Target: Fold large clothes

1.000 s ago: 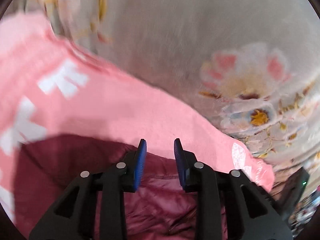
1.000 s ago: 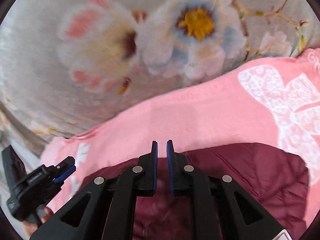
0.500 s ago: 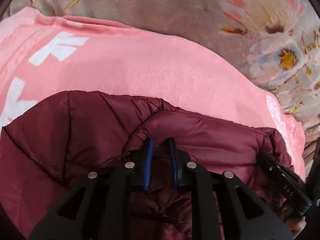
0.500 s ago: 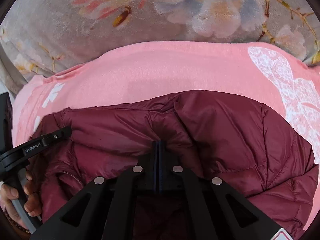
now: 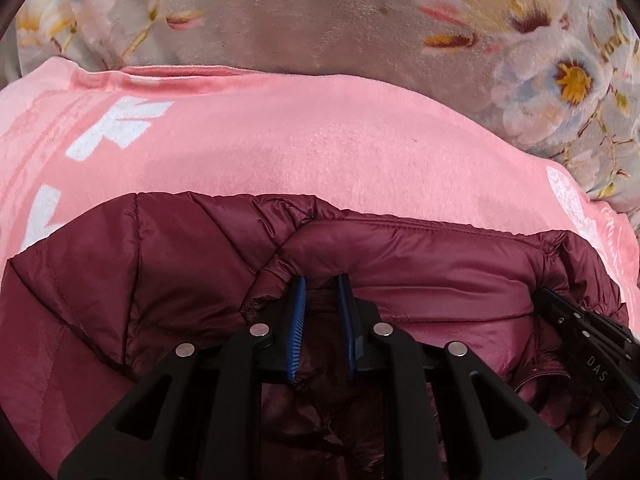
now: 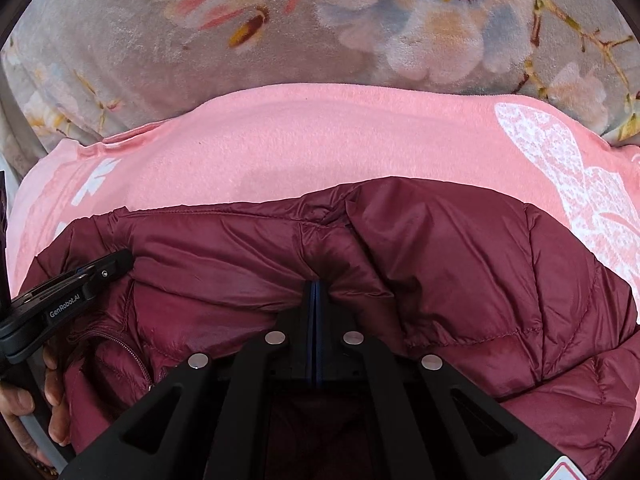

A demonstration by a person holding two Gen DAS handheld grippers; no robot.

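A grey plush blanket [image 5: 312, 16] printed with pale flowers covers everything at the far side, and over it lies a pink blanket [image 5: 320, 148] with white markings; what lies under them cannot be told, and no more of the room shows. The maroon puffer jacket [image 5: 420, 264] rests on the pink blanket at the near side, its padded collar bunched up.

The left wrist view shows the left gripper [image 5: 322, 284] with a narrow gap between its blue pads, tips tucked under a collar fold with jacket fabric between them; whether it pinches the fabric cannot be told. The right gripper's [image 5: 588, 344] black side appears at the right edge.

Only the right wrist view shows the right gripper [image 6: 315, 286] with pads pressed together on a jacket fold, the zipper [image 6: 124, 344] at near left, a white butterfly print [image 6: 560, 168] at right, and the person's left hand [image 6: 28, 408] holding the left gripper [image 6: 116, 262].
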